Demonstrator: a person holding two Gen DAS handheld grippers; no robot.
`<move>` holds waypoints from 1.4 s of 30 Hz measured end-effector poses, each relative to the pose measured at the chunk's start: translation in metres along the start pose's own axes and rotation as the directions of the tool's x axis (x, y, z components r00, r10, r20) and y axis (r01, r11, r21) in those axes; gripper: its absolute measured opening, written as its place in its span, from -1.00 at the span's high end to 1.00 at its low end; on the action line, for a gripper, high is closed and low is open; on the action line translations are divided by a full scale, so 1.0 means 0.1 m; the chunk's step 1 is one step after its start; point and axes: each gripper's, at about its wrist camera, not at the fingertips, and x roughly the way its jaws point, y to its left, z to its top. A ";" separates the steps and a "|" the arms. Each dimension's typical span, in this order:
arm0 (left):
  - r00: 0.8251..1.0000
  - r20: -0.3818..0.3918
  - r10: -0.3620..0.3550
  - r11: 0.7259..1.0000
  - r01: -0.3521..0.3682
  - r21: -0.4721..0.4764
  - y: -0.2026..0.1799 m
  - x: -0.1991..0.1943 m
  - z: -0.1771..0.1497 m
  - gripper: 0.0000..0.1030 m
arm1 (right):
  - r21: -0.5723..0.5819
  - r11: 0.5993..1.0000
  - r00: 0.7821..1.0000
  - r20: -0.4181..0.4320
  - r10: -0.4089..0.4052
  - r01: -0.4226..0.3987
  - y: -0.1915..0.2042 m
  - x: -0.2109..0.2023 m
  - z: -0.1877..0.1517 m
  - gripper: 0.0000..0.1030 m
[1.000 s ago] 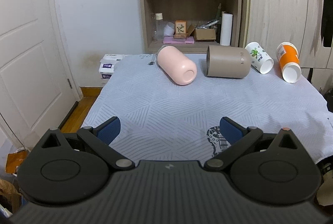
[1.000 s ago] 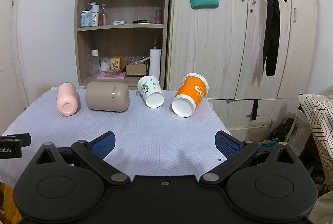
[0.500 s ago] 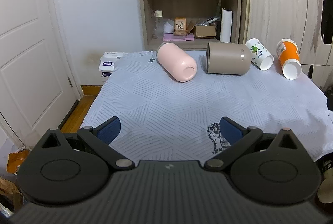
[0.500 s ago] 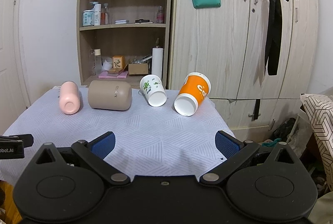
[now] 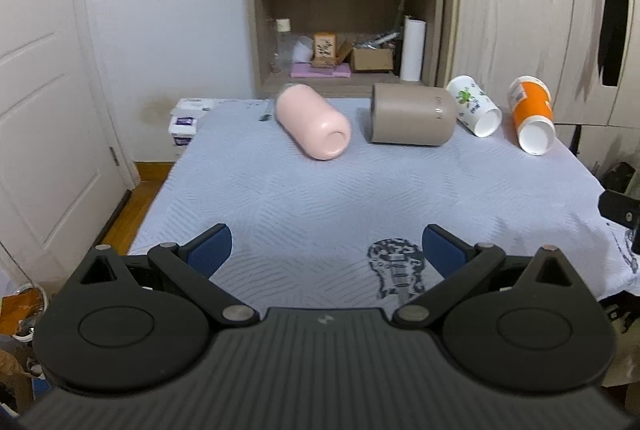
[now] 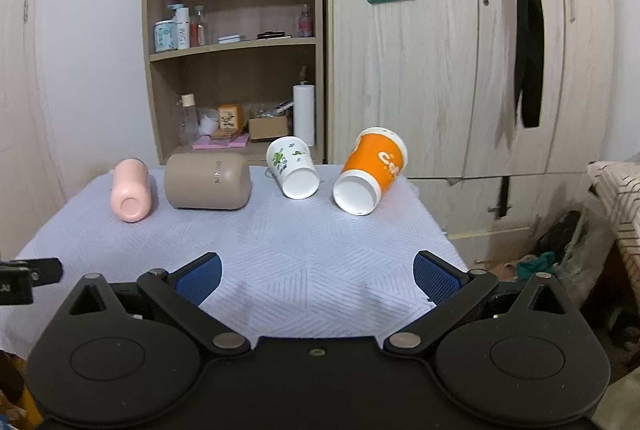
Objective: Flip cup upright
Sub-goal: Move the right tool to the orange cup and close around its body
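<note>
Down at six o'clock in the left wrist view, the left gripper [image 5: 325,246] hangs over the near edge of the table, jaws spread wide, nothing between the blue pads [image 5: 210,246]. Same story on the other side: the right gripper [image 6: 317,272] is released, wide apart, empty, low at six o'clock.

Under both lies the pale blue quilted cloth [image 6: 280,250] over the table, with a guitar print [image 5: 396,268] just beside the left gripper's right finger.

Up towards twelve o'clock, four cups lie in a row on their sides near the far edge. The pink cup [image 5: 312,124] points its mouth back towards the camera, at about five o'clock. Next to it the tan cup [image 5: 412,114] lies crosswise, long axis three to nine o'clock. The white floral cup [image 6: 292,172] and the orange cup [image 6: 370,172] both tip their open mouths forward and down, apart from each other.

Behind them stands a wooden shelf unit [image 6: 236,46] with bottles and a paper roll [image 6: 304,114], and wardrobe doors [image 6: 440,70] to the right. A white door [image 5: 44,110] sits at nine o'clock.
</note>
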 end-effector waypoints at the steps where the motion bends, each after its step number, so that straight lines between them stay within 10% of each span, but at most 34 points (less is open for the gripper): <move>1: 1.000 -0.007 -0.015 1.000 0.015 -0.002 -0.02 0.02 0.02 -1.00 | 0.009 1.000 1.000 0.001 0.025 -0.025 -0.04 0.01 0.00 -1.00; 7: 0.993 -0.032 -0.114 0.993 0.115 0.023 -0.20 0.11 0.29 -1.00 | 0.068 0.976 0.979 0.016 0.205 -0.205 -0.34 0.08 0.05 -1.00; 23: 0.944 -0.125 -0.305 0.937 0.321 0.138 -1.02 0.70 1.12 -1.00 | 0.168 0.916 0.911 -0.138 0.388 -0.365 -0.90 0.80 0.45 -1.00; 28: 0.901 -0.159 -0.404 0.903 0.421 0.090 -1.24 1.00 1.36 -1.00 | 0.295 0.867 0.872 -0.166 0.460 -0.401 -1.08 1.29 0.58 -0.86; 42: 0.918 -0.151 -0.366 0.917 0.383 0.110 -1.83 1.76 1.79 -0.99 | 0.385 0.895 0.921 -0.215 0.326 -0.227 -1.22 2.14 0.72 -0.67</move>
